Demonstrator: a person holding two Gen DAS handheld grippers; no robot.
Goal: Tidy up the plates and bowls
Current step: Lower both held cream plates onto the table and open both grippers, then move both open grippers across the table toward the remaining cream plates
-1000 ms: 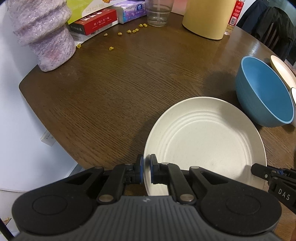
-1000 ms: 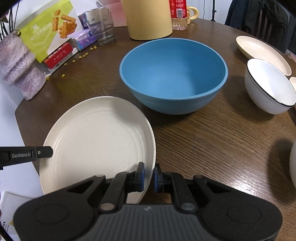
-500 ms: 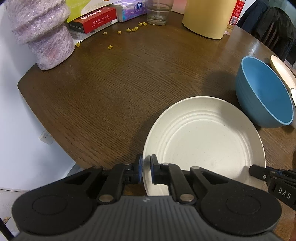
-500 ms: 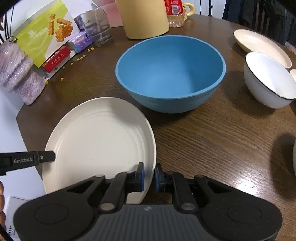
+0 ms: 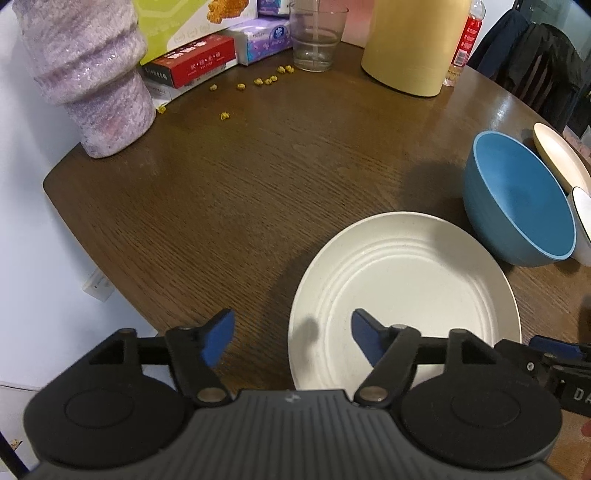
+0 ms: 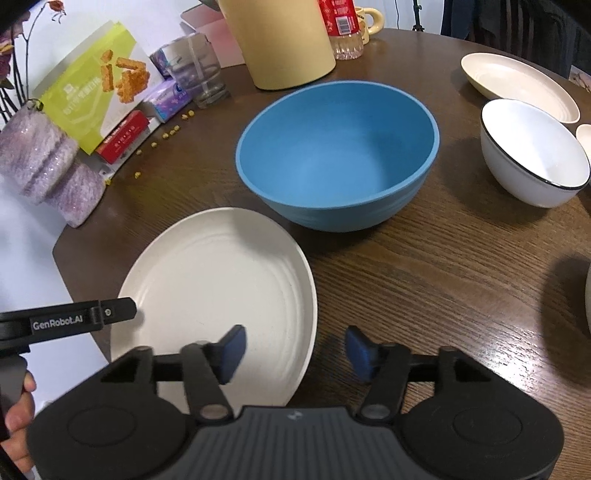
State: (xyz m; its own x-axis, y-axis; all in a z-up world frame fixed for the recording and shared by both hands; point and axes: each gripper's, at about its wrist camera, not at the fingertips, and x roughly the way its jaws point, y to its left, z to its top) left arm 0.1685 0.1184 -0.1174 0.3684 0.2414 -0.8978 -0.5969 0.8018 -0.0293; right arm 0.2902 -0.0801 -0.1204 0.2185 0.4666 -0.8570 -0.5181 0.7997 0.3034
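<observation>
Your left claw [image 5: 291, 338] is opening, its blue pads set wide on either side of the near left rim of the cream plate [image 5: 406, 291] without pressing on it. Your right claw [image 6: 295, 349] is opening too, spread wide across the plate's near right rim, and its pads are also clear of it. The plate lies flat on the brown wooden counter [image 6: 424, 266], close to the near edge, with the tip of each claw showing in the other's view. Just beyond the plate, to its far right, stands the blue bowl [image 6: 338, 155], upright and near the plate's far rim; whether they touch you cannot tell. Right of the blue bowl sits a white bowl with a dark rim [image 6: 535, 155], and beyond that a second cream plate [image 6: 517, 83]. At the far side of the counter stand a tall yellow container [image 6: 280, 40], a clear glass [image 6: 199, 70] and a red-labelled bottle [image 6: 341, 26]. To the far left are a purple fuzzy vase [image 5: 85, 70], snack and tissue boxes [image 5: 207, 55], and small yellow crumbs [image 5: 240, 88] scattered on the wood.
</observation>
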